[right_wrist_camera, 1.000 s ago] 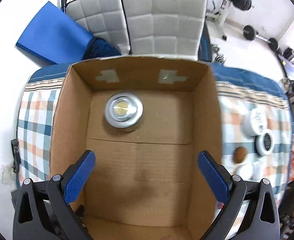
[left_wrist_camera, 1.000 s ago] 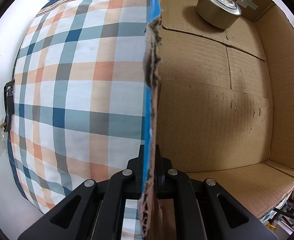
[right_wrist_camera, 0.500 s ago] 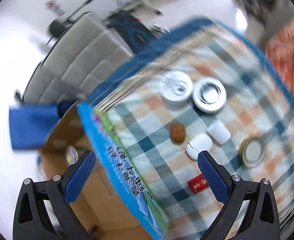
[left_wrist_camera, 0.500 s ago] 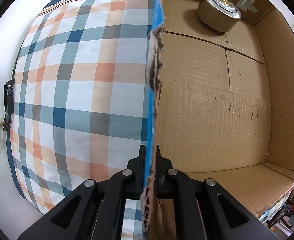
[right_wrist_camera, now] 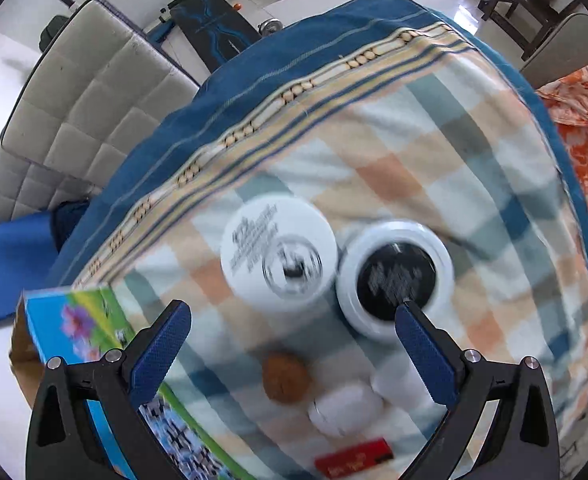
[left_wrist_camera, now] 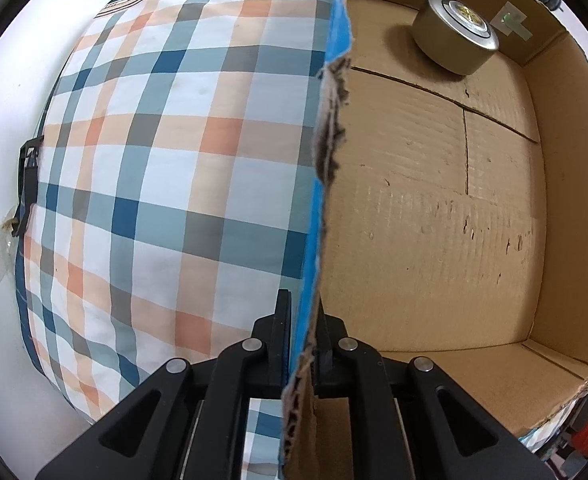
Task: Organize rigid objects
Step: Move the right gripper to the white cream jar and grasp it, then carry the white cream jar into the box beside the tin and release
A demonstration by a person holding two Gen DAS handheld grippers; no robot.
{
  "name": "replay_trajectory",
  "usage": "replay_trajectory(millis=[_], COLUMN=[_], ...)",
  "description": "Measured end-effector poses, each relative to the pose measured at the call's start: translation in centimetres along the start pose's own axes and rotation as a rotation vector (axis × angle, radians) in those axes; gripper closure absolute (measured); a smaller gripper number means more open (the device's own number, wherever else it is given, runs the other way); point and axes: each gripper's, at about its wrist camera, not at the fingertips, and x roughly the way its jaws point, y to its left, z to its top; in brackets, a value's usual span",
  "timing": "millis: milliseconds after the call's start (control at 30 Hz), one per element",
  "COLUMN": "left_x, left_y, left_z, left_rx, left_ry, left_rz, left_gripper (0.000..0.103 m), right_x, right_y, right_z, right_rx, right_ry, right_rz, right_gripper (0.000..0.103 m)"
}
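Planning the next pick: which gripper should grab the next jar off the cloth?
Right. The right gripper is open above the white jar and black-lidded jar. The left gripper is shut on the box wall, steadying it.

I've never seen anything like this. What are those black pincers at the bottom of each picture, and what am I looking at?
They are two hand-held claws; a person carries one in each hand, and each has a wide-angle camera looking along its fingers.

The left claw is shut on the side wall of a cardboard box. Inside, at the far end, sits a round metal tin.

The right claw is open and holds nothing. It hovers over a checked cloth with things to tidy: a white jar, a black-topped jar, a brown nut-like ball, some small white pieces and a red packet. This picture is blurred.
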Motion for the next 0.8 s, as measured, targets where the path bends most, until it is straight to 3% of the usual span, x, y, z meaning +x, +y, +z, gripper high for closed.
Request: replay_trajectory(millis=[33,67,133,267,367,433,467,800], left_x=[0.1,0.2,0.3,0.5,0.4,0.4,0.4,0.4], left_y=[0.0,0.1,0.4,0.7,1.2,1.4,1.4,0.6], left_z=[-0.1,-0.1,0.0,0.1,0.3,0.3,0.3,0.4], left_rx=[-0.006,-0.011,-0.025,-0.038,-0.046,-0.044,-0.044,-0.021], left_ry=[0.003,0.005,0.011,0.016,0.017,0.019,0.018,0.014], left_rz=[-0.003,-0.006,-0.018,-0.029,-0.036,-0.036,-0.035,-0.021], left_gripper=[0.097,0.097,0.097,0.097,0.097,0.097,0.097,0.097], right_x=[0.7,1.4,2.5,3.4,5.0,5.8,6.0,3.9], right_y=[0.0,0.3,1.0,2.8,4.0,3.9,3.9,4.1], right_z=[0.4,1.0,1.6,2.6,2.9,2.9,2.9,-0.5], right_rx=[0.0,-0.001,-0.019,-0.106,-0.151,-0.15,-0.146,-0.181], right_ry=[0.002,0.013,0.038,0.016,0.072,0.103,0.1,0.038], right_rz=[0.001,0.015,-0.008,-0.084,-0.118,-0.116,-0.118,-0.074], right_gripper=[0.004,0.013,0.02,0.021,0.022,0.024,0.033,0.033])
